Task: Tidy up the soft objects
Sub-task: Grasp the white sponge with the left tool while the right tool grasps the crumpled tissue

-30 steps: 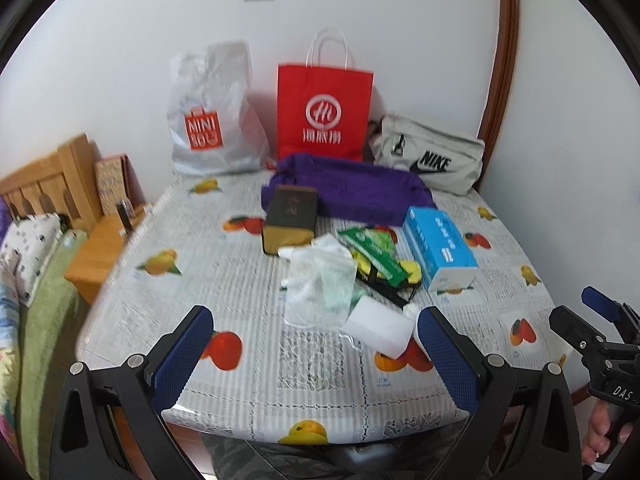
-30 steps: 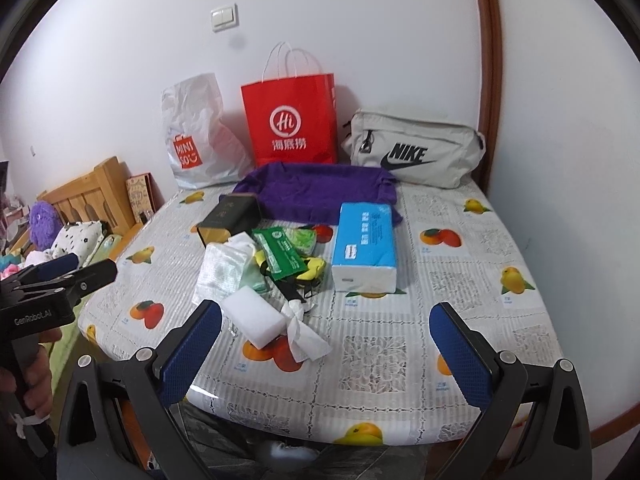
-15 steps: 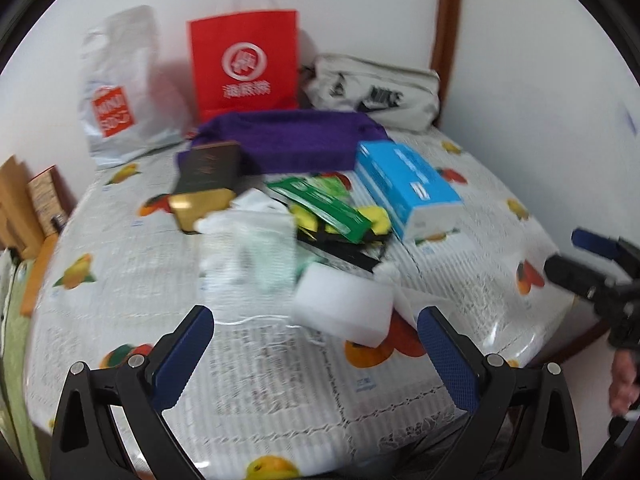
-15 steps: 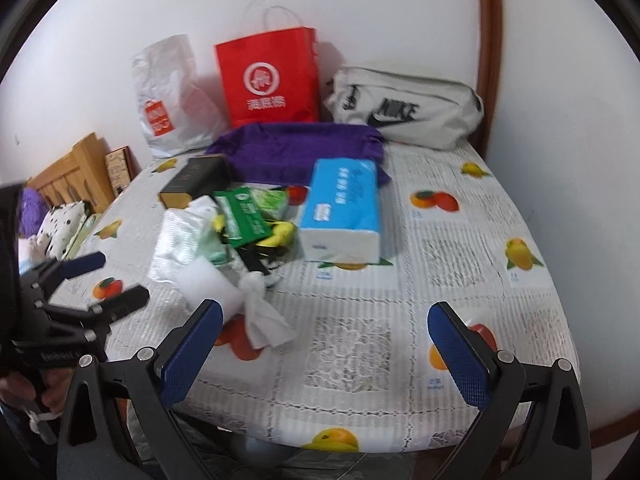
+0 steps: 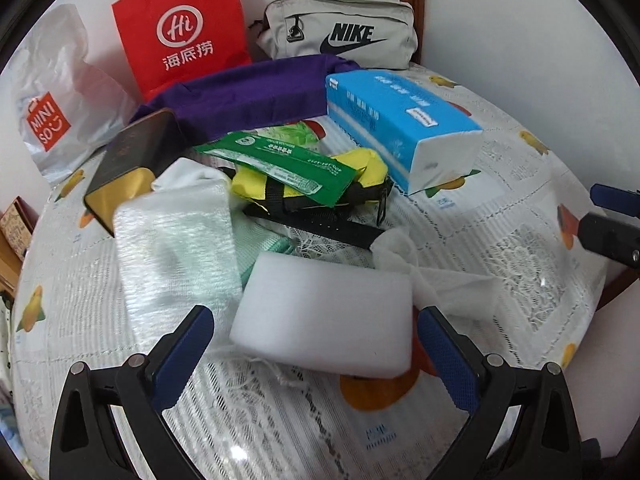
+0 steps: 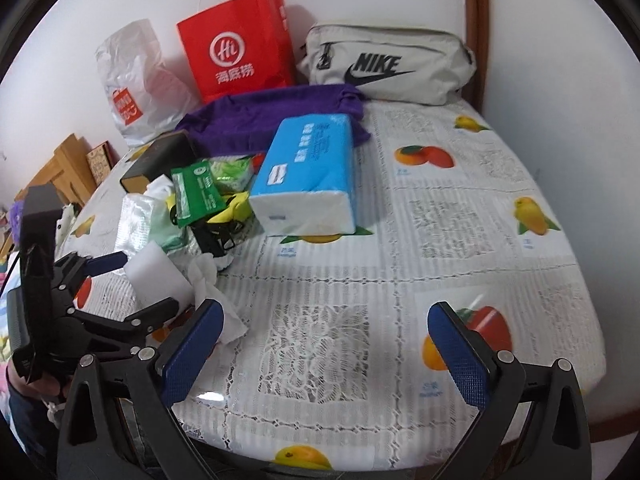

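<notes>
Left tongs (image 5: 316, 332) straddle white sponge (image 5: 326, 316) at lower centre, closing, pads not yet touching; squeeze gently. Right tongs (image 6: 326, 344) wide, empty.

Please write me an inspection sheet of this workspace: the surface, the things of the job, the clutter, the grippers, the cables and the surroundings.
Surface: table under a lace cloth with fruit prints.
Job's things: white sponge block near the front edge; crumpled tissue beside it; purple cloth at the back; blue tissue pack.
Clutter: green sachet, yellow item with black strap, black and gold box, clear plastic packet.
Grippers: left gripper jaws closing, the sponge block between them, not yet pressed; right gripper open over bare cloth.
Cables: nothing seen.
Surroundings: red paper bag, white plastic bag, grey Nike bag against the wall.
</notes>
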Demonstrator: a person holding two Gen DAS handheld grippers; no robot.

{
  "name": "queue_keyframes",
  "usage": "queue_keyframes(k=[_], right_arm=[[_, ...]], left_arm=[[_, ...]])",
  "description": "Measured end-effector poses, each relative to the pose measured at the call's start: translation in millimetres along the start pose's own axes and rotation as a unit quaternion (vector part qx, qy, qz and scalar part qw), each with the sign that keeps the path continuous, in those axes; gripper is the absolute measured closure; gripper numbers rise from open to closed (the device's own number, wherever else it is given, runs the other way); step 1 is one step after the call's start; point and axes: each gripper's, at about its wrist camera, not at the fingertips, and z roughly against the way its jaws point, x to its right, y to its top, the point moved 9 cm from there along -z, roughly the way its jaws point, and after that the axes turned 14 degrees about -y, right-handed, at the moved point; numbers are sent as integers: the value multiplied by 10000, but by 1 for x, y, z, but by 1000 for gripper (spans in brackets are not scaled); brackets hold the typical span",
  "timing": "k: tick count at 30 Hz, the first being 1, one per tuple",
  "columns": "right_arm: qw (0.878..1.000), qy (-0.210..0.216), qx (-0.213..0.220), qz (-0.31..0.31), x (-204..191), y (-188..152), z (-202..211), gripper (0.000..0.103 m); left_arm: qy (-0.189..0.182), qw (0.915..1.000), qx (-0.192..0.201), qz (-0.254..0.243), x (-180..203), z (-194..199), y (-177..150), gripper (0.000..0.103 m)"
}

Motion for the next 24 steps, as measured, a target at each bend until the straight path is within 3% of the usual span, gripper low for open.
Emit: queue_keyframes(k=[1,2,12,20,24], right_arm=[[10000,40,-4,40,-3,0,-3,1],[9999,80,-6,75,-7,-1,-6,2],[9980,595,-22,228,-42,3,-22,6],[9932,893,-116,732,-95,0,-45,29],[9915,979,-100,850,-110,1,-56,35]], left_arm=[[-30,10000,-15,-5,-1,-1,0,22],[-111,9999,-19,13,-1,-1,-1,23],[-144,9989,405,198,-18,39,8,23],[-325,9946,742,647,-39,56,17,23],[-322,9921,959,735,-50,69,25,23]])
